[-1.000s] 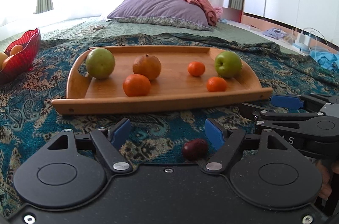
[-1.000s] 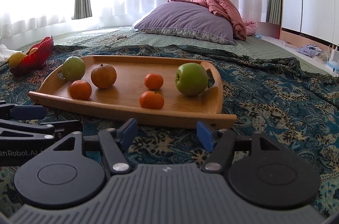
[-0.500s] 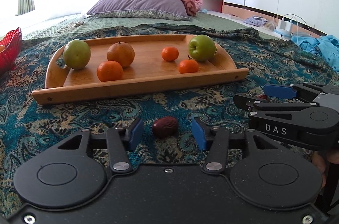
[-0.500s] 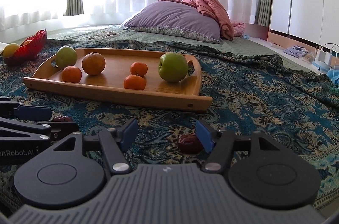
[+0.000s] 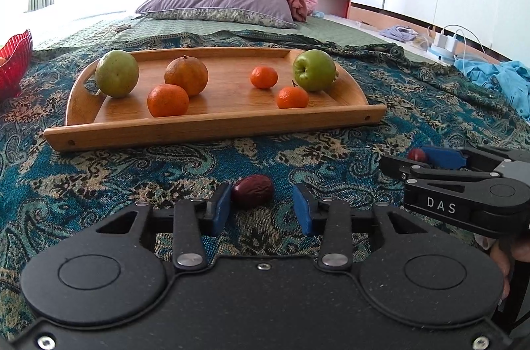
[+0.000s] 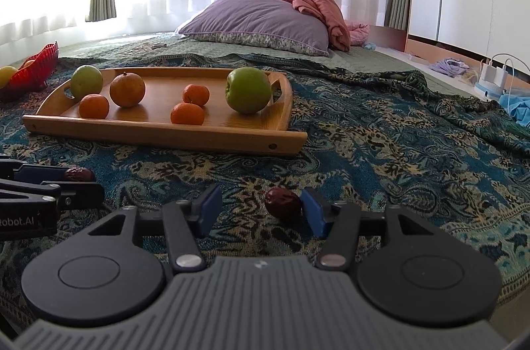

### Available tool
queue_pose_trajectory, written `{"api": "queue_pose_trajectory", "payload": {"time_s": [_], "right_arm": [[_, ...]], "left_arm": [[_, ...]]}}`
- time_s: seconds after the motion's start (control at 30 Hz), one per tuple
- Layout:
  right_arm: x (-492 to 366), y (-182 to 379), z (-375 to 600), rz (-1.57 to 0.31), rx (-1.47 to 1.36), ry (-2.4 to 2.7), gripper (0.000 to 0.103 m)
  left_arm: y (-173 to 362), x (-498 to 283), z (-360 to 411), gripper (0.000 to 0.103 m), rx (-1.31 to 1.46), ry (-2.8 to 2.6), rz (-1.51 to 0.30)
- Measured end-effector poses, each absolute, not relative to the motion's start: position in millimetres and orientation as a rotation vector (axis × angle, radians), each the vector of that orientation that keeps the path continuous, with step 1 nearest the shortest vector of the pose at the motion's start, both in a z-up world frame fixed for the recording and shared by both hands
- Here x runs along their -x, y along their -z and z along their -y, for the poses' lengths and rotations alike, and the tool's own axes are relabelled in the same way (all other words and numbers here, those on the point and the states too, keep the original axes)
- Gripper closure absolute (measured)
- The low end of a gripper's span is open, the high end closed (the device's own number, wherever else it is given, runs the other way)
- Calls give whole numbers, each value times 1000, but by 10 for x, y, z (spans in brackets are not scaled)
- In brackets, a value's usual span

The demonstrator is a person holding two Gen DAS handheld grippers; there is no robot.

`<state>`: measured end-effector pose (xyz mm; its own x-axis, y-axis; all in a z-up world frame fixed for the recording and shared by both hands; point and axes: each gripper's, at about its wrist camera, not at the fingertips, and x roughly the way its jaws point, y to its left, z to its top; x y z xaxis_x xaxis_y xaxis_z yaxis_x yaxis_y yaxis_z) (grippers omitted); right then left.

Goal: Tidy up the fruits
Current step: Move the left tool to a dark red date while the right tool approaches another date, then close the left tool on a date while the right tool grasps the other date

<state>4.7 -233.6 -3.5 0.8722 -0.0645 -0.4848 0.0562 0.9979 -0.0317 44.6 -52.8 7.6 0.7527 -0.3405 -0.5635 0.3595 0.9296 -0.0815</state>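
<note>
Fruit mostly gathered already on the wooden tray, by the look of it: two green apples, a large orange and three small mandarins on its boards. Left outside it, on the patterned blanket in front of the tray's near rail, two dark red dates. Caught the left gripper closing around the first date, which lay on the cloth between the blue fingers; appeared to touch the left-hand pad, with a clear gap to the other, so no pinch yet. Found the right gripper, off to the tray's right front corner, closing likewise around the second date, that fruit resting against the right-hand pad and well clear of the opposite one. Seen from the left wrist camera, the second date showed only as a red tip beside the other tool's blue pad. Noted a red bowl left of the tray, holding yellow and orange fruit. Judged the sorting well advanced: both dates to be gripped, lifted and set down, whether on the tray or in the bowl could not be told.
</note>
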Motion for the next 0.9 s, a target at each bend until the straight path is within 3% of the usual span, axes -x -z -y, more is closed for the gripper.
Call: {"api": "queue_pose_trajectory", "payload": {"time_s": [0.2,0.4,0.53,0.9], "right_arm": [[-24,86,2349,-520,-2,70,42],[12,65,2362,-508,-30,89,55],[34,61,2372,-506,-38,92,74],[-74,-133,2285,-445,-32,54,74]], "left_arm": [[-61,-460,507,67,-32,382,-609],[-73,-475,493,71,-7,378,-597],[-93,-507,469,77,6,372,-563],[-346,-693,323,77,-2,322,-467]]}}
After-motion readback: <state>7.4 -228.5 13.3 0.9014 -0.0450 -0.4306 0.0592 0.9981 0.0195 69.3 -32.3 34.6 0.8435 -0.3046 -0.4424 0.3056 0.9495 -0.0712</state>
